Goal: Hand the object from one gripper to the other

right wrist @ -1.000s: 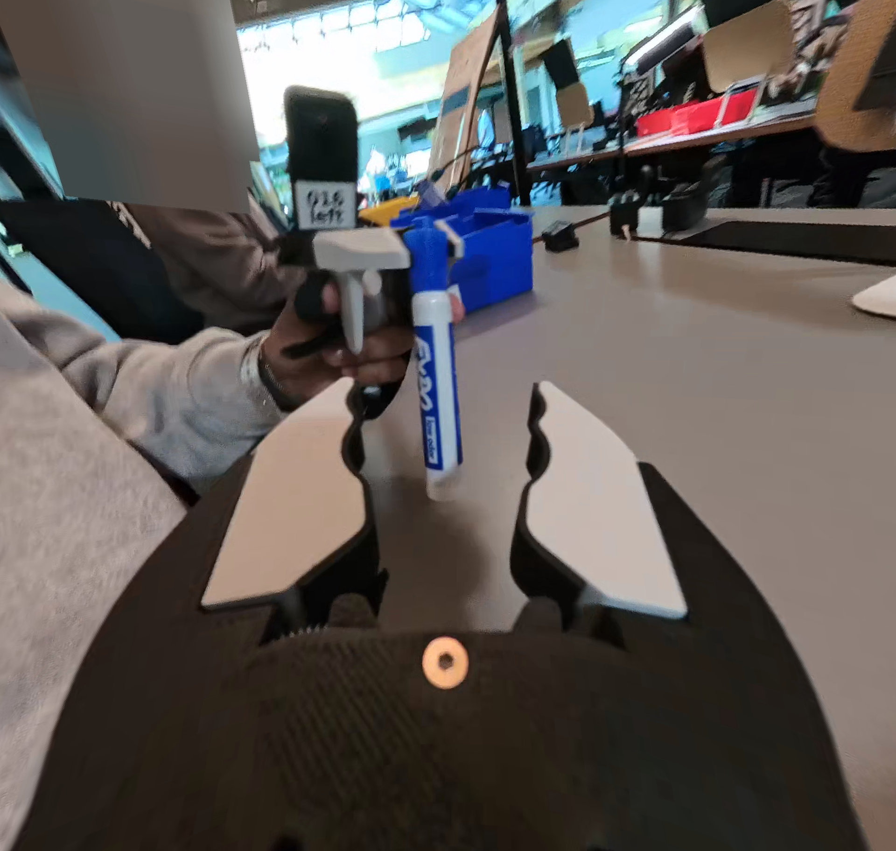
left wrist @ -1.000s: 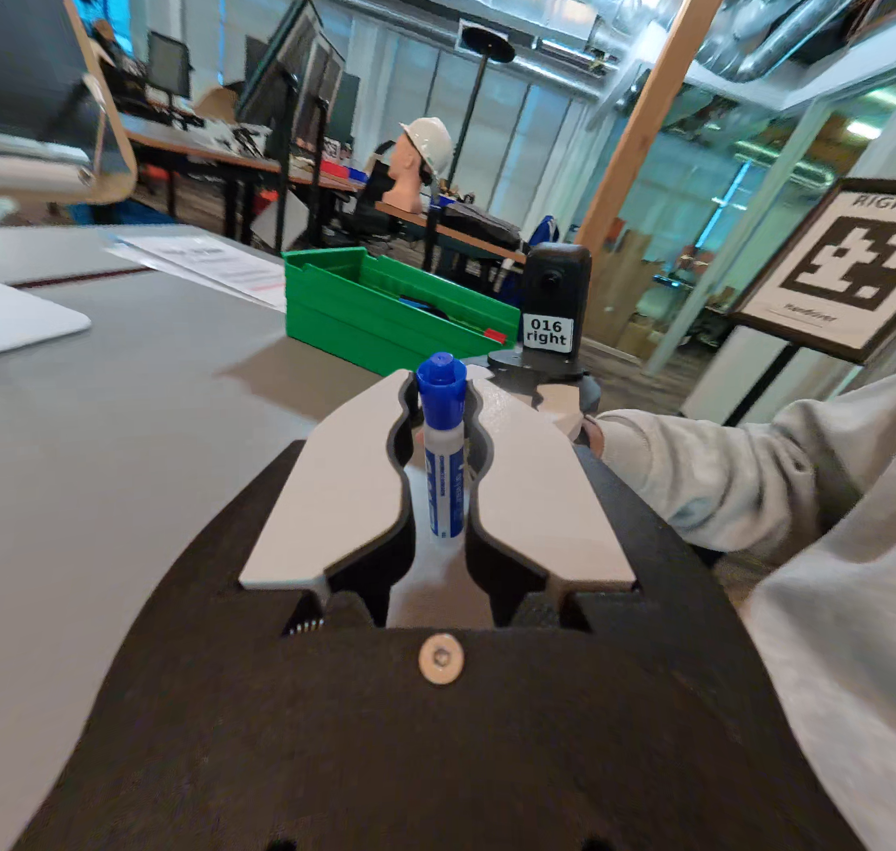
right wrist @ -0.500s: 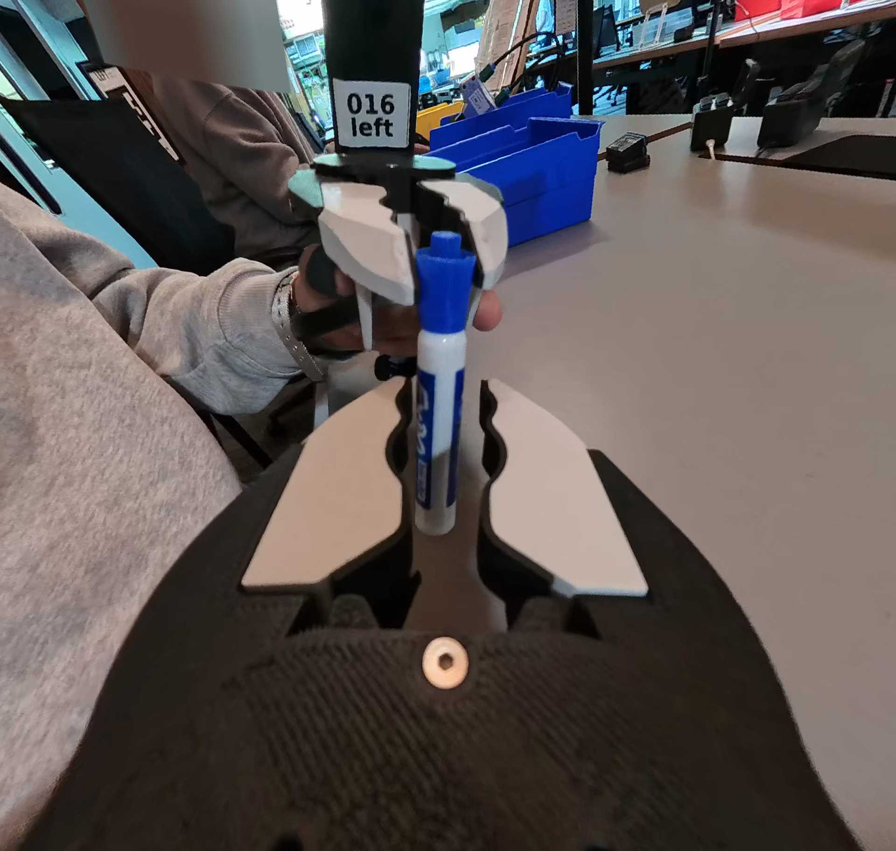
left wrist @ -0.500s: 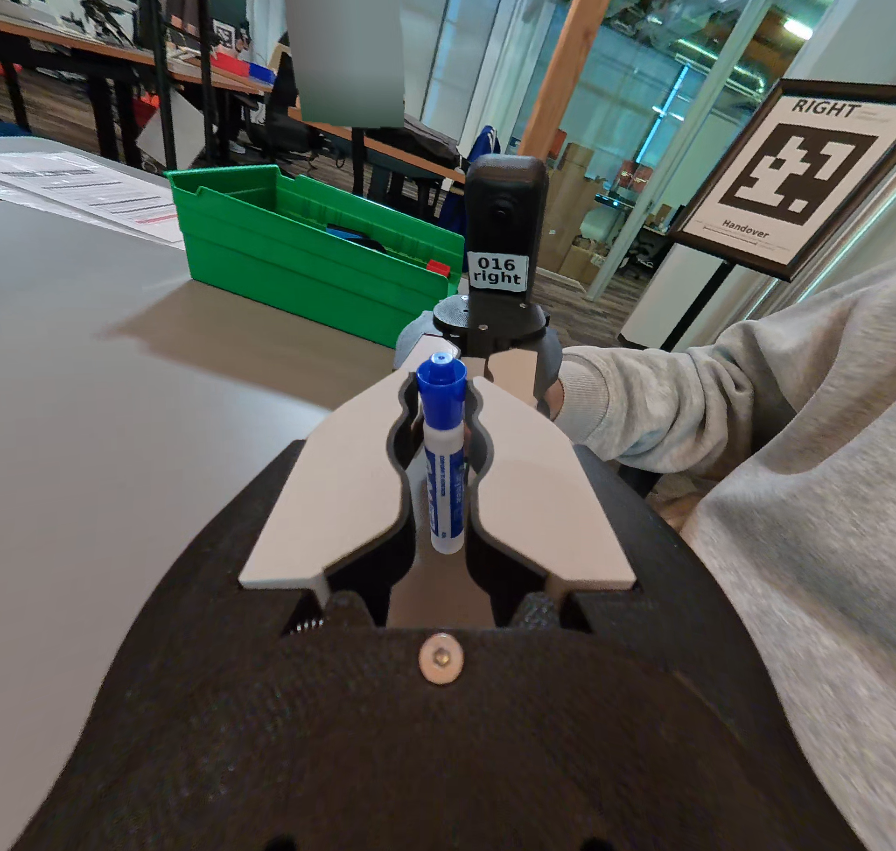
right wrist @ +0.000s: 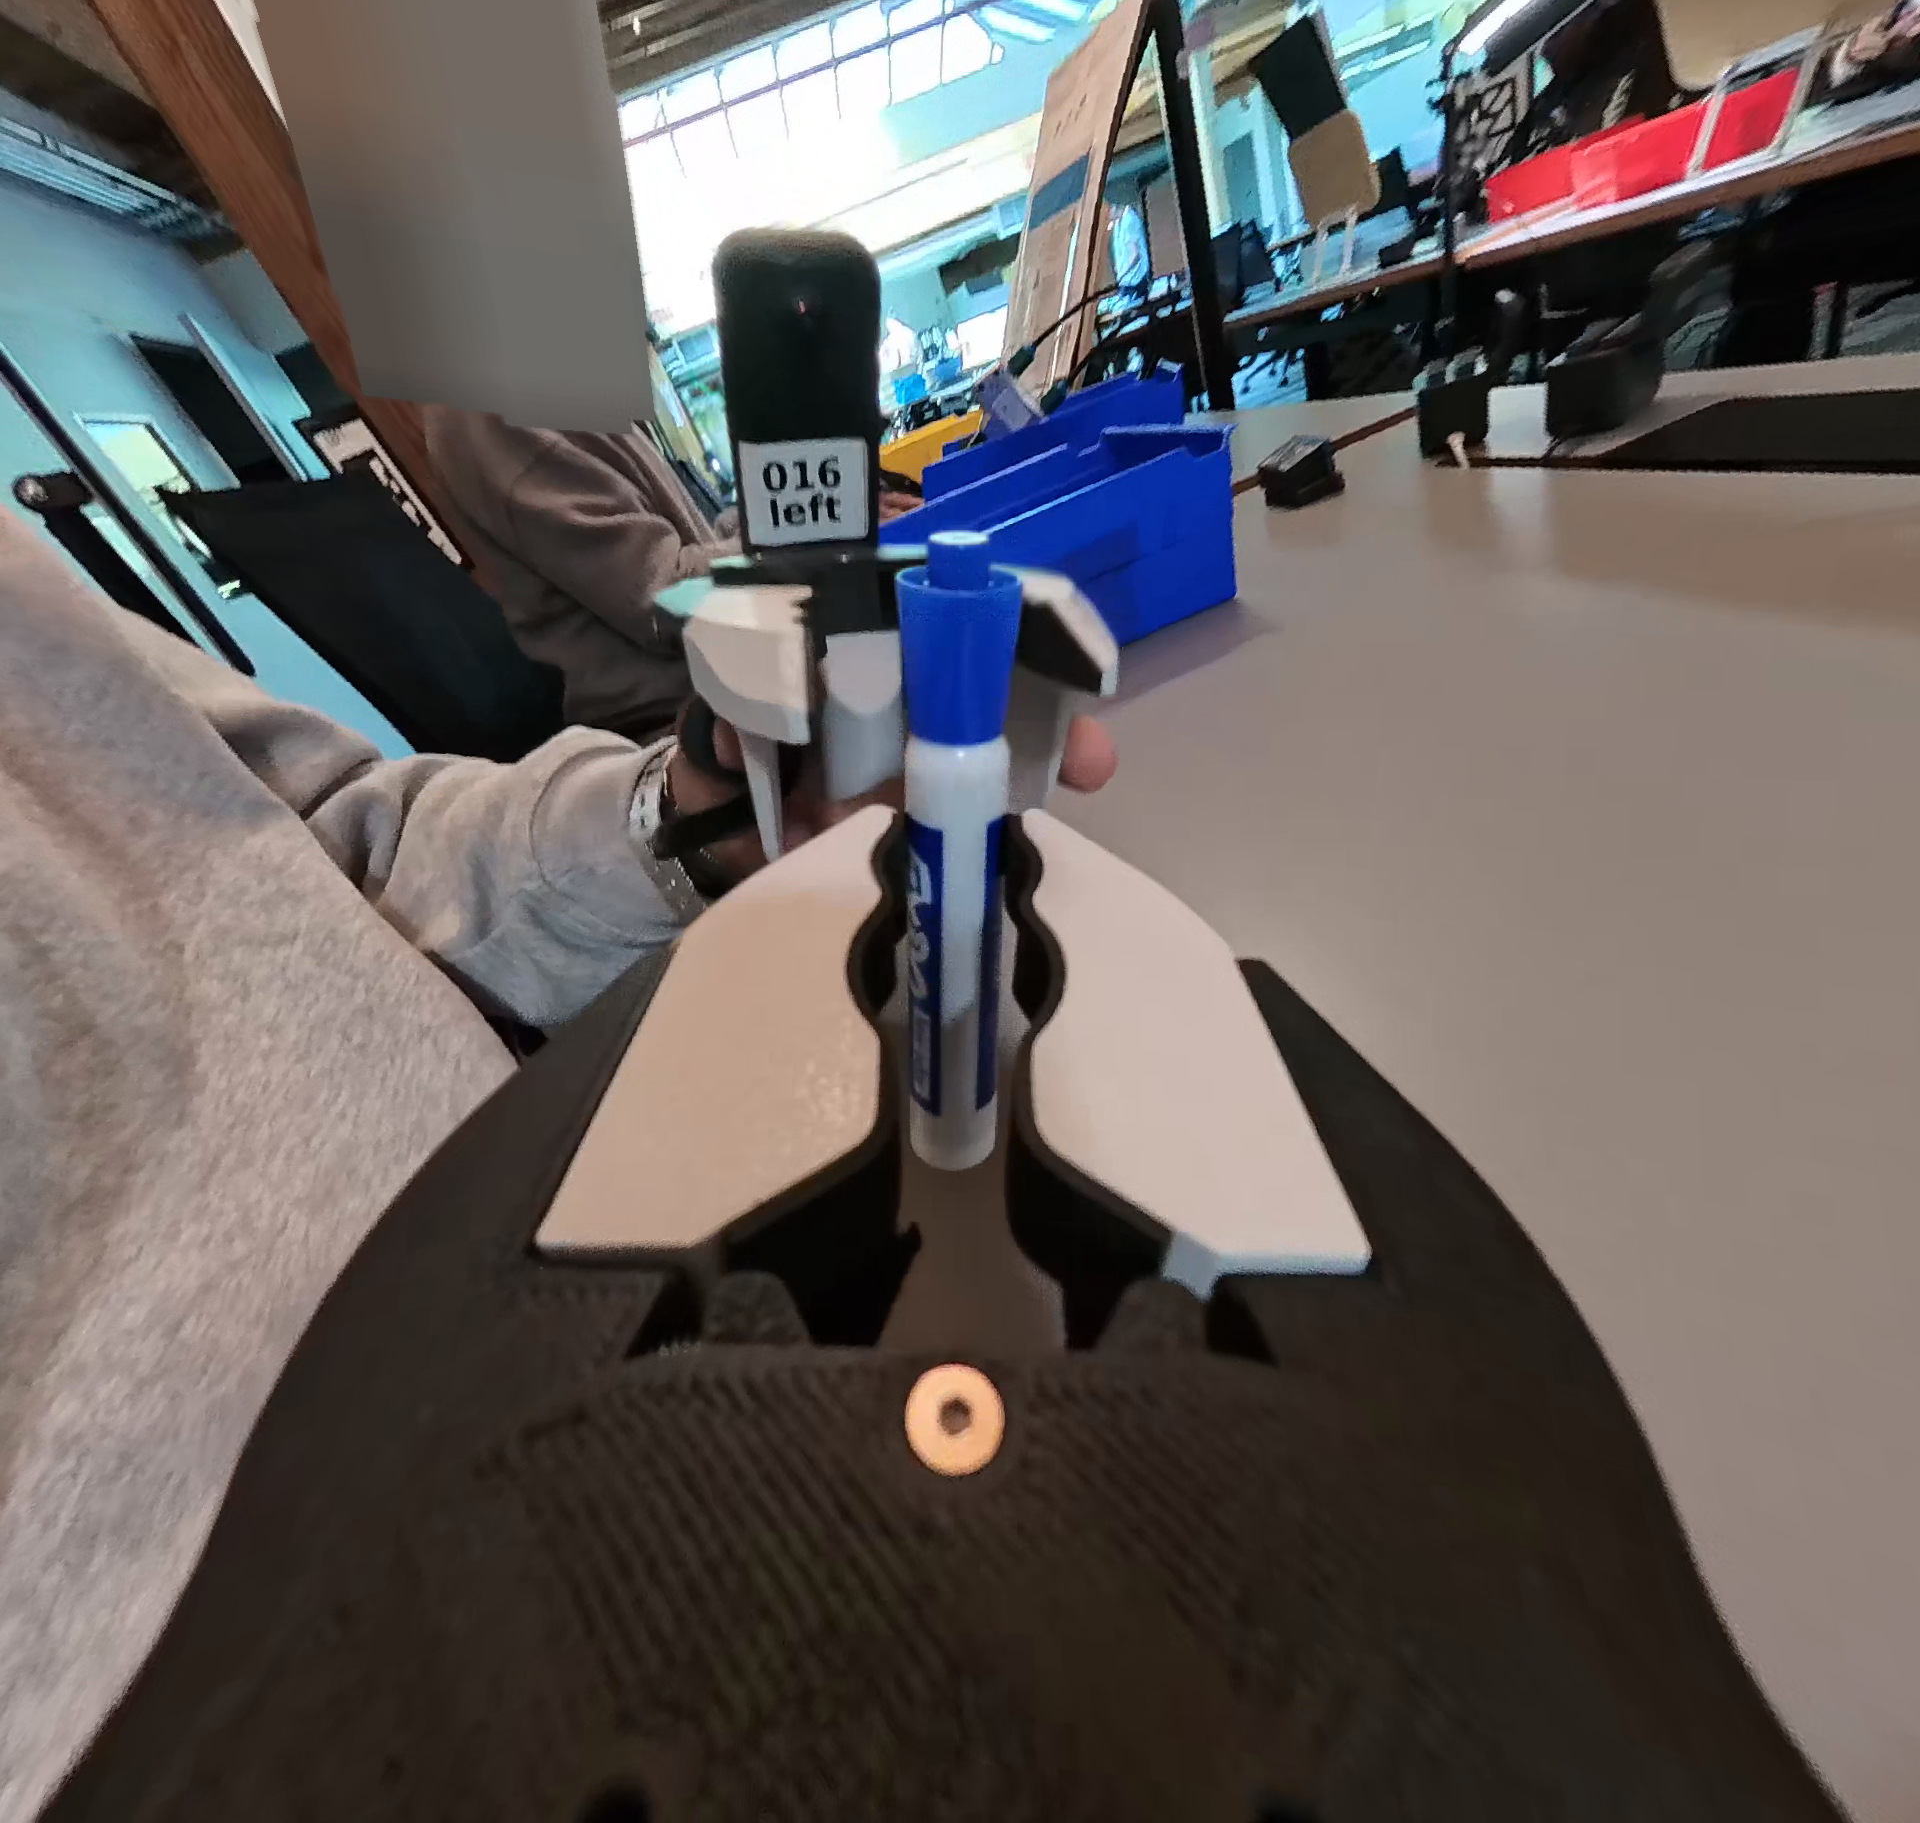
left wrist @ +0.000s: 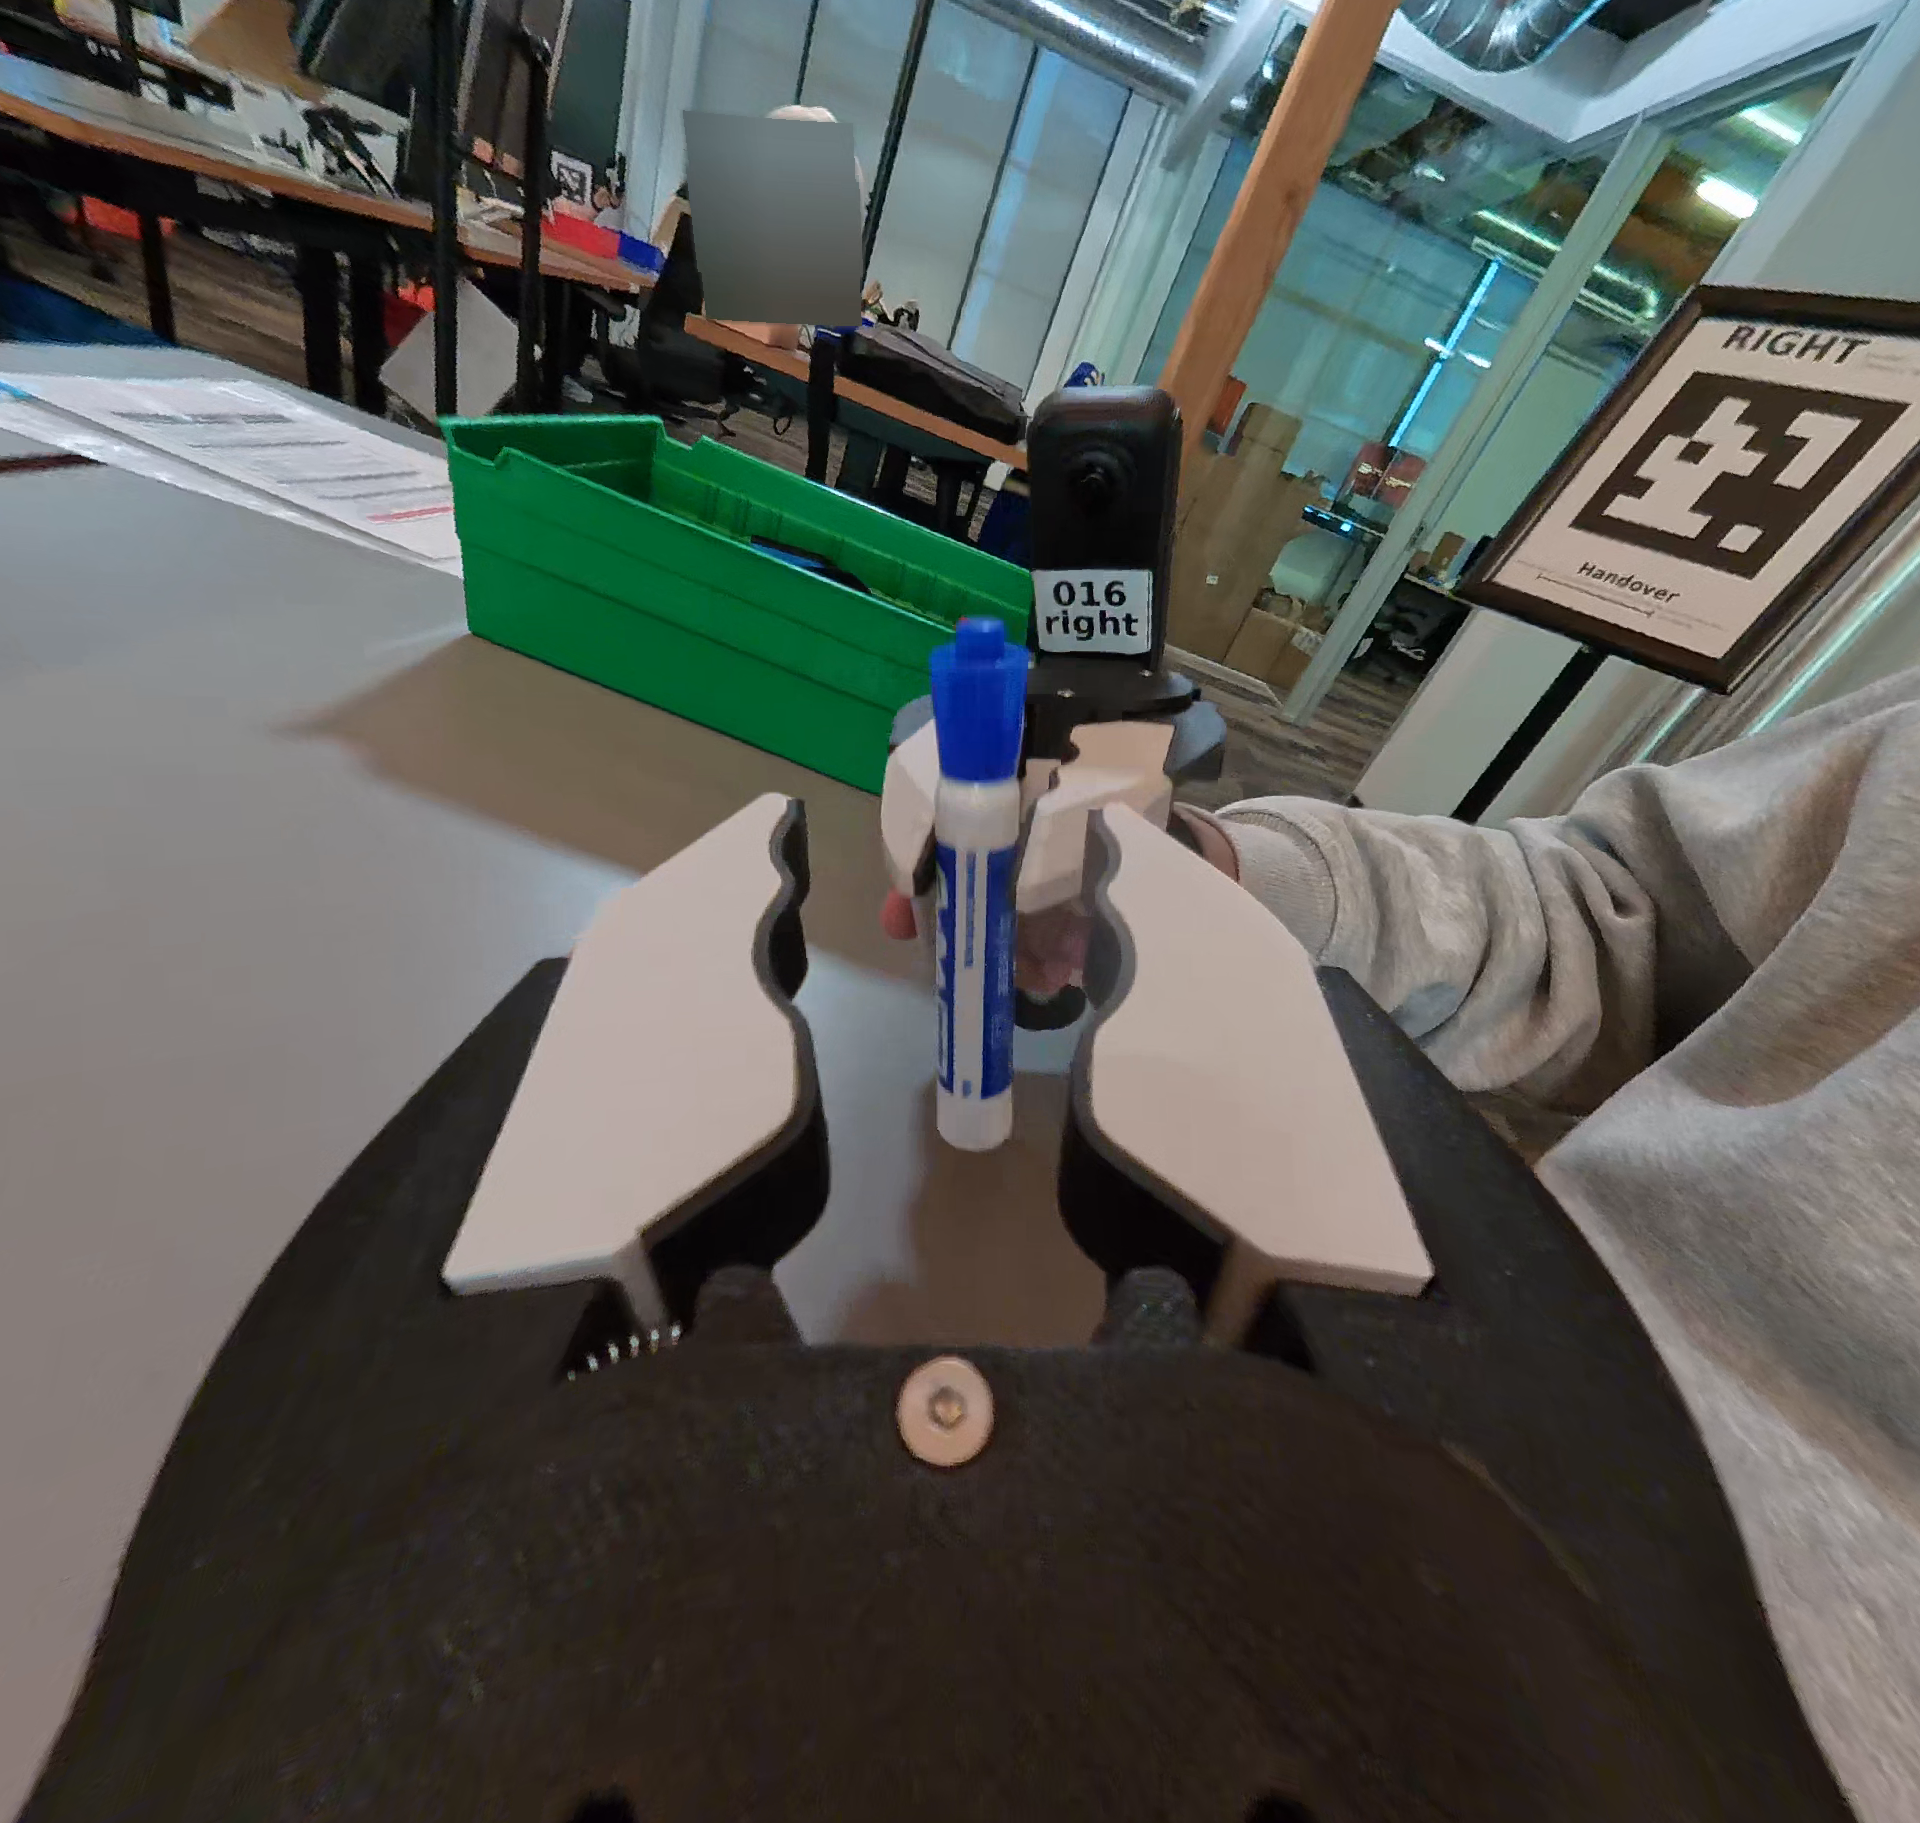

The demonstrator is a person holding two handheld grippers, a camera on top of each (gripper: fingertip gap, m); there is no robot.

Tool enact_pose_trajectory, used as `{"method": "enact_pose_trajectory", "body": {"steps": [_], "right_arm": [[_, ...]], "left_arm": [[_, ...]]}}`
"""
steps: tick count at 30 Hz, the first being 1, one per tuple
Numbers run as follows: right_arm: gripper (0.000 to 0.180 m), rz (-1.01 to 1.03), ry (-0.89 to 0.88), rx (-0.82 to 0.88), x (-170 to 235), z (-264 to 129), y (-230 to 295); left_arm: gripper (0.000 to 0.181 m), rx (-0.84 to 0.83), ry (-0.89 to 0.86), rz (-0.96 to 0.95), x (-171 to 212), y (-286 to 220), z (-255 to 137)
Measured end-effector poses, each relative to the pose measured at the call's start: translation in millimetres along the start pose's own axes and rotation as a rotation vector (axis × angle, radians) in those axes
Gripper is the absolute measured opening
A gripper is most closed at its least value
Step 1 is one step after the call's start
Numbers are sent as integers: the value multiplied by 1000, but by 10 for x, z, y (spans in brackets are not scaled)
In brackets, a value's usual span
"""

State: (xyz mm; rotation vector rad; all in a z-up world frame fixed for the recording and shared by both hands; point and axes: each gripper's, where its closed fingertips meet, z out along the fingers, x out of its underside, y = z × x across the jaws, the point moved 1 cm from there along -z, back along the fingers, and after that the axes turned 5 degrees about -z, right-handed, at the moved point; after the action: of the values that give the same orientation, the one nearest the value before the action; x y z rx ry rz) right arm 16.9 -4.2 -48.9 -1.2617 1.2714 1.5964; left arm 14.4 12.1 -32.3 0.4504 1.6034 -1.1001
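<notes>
Holding the marker [right wrist: 954,869] upright at frame centre, your right gripper [right wrist: 956,900] is clenched on its barrel, while your left gripper [left wrist: 940,900] stands released, fingers clear on either side. Draw the left straight back toward you, no twist, so neither finger clips the barrel. Open table [left wrist: 208,786] lies left; the green bin [left wrist: 675,568] sits upper centre, well apart.

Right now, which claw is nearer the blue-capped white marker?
Right. The right claw is shut on the blue-capped white marker; the left claw stands open around it, fingers apart from its barrel.
</notes>
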Motion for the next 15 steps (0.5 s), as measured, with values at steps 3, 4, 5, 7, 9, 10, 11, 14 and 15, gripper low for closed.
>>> {"method": "enact_pose_trajectory", "body": {"steps": [3, 4, 5, 7, 9, 10, 11, 14, 15], "right_arm": [[19, -14, -37, 26, -69, -52, -38], [19, -22, -46, 31, -88, -62, -39], [19, -30, -52, 32, -100, -67, -33], [19, -43, -56, 27, -110, -62, -12], [19, -57, -45, 20, -97, -43, 14], [19, -65, -37, 17, -87, -32, 26], [19, -73, -29, 14, -76, -21, 38], [19, -90, -11, 5, -49, 11, 73], [19, -93, -8, 4, -44, 17, 81]], "left_arm": [[43, 76, 49, -100, 123, -1, 19], [43, 103, 80, -142, 188, -5, 35], [42, 121, 118, -176, 266, -4, 53], [37, 127, 187, -184, 420, 3, 89], [32, 112, 233, -139, 522, 3, 122], [30, 110, 244, -118, 547, -9, 135], [30, 110, 245, -105, 555, -21, 146], [24, 119, 202, -91, 503, -47, 150], [23, 126, 192, -93, 487, -54, 144]]}}
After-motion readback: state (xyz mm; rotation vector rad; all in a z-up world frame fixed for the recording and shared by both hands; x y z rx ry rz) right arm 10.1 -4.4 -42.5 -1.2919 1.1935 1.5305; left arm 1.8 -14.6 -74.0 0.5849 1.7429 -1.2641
